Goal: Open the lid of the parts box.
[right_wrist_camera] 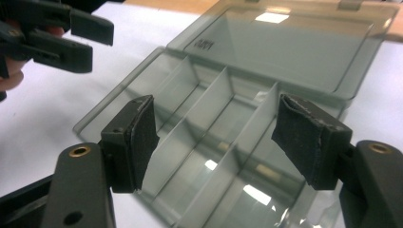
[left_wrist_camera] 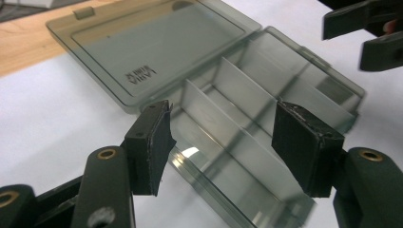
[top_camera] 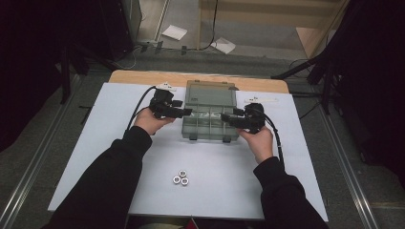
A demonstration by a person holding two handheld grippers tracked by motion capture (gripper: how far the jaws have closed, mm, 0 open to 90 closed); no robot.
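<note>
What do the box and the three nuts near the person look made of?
Box: looks like smoky, translucent hard plastic with a glossy finish; the table shows through its open lid and the dividers catch lamp glints. Nuts: probably bare metal, perhaps steel; they are silvery and shiny with dark centre holes, though too small to be sure.
</note>
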